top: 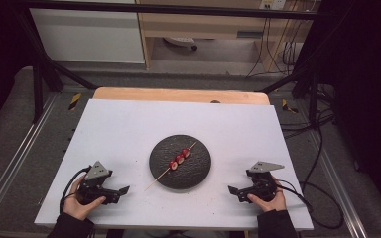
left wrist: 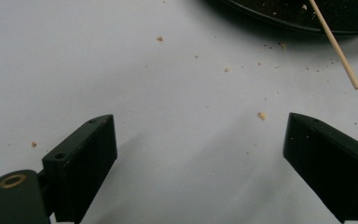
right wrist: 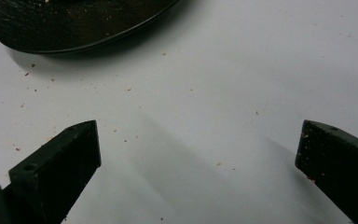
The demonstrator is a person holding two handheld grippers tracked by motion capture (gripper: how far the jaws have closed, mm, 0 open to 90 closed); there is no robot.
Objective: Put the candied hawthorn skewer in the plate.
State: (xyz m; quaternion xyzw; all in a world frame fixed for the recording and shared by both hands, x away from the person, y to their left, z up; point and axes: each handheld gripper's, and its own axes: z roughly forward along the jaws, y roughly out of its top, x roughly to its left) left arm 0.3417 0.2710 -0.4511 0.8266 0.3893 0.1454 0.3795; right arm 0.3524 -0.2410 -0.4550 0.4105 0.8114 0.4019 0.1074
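Observation:
A dark round plate point(top: 197, 173) lies in the middle of the white board. Across it lies a thin wooden skewer point(top: 157, 180) threaded with three red fruit pieces point(top: 179, 159); its bare end sticks out past the plate's near-left rim. My left gripper point(top: 120, 192) rests at the near left of the board, open, nothing between its jaws. In the left gripper view the skewer's tip point(left wrist: 349, 77) and the plate's rim point(left wrist: 270, 17) lie ahead to the right. My right gripper point(top: 234, 191) sits at the near right, open and empty, with the plate point(right wrist: 74, 28) ahead to its left.
The white board point(top: 129, 124) lies on a wooden table whose far edge point(top: 178, 94) shows behind it. Small crumbs point(left wrist: 261, 115) are scattered on the board near the plate. A black metal frame and cables surround the table.

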